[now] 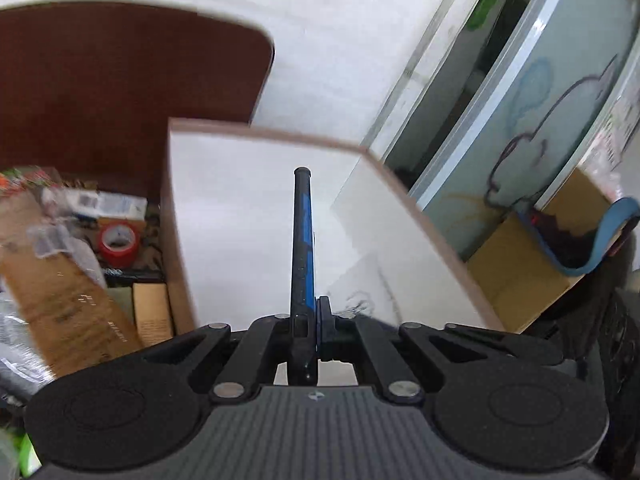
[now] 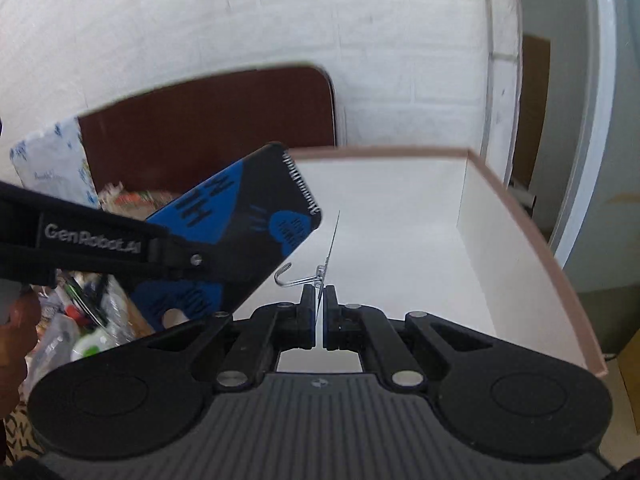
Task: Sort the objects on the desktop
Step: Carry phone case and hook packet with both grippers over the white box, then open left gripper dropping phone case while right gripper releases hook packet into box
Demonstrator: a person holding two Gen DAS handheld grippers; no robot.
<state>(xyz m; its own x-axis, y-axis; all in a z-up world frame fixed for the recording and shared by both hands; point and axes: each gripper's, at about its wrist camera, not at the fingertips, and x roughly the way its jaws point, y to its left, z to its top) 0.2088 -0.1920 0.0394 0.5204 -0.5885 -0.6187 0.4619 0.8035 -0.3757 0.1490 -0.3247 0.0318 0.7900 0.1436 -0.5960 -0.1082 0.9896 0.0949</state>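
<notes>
My left gripper (image 1: 314,312) is shut on a black and blue spiral notebook (image 1: 303,240), seen edge-on and upright over the open white box (image 1: 256,200). In the right wrist view the same notebook (image 2: 256,208) hangs tilted at the box's left edge (image 2: 380,153), held by the left gripper (image 2: 208,260). My right gripper (image 2: 319,300) is shut on a thin clear adhesive hook plate (image 2: 330,248) with a metal hook (image 2: 286,276), above the white box floor (image 2: 400,240).
A dark brown chair back (image 1: 120,92) stands behind the box. Left of the box lie a red tape roll (image 1: 119,242), cardboard packages (image 1: 60,280) and plastic bags. A glass door (image 1: 540,120) and cardboard boxes (image 1: 516,276) are on the right.
</notes>
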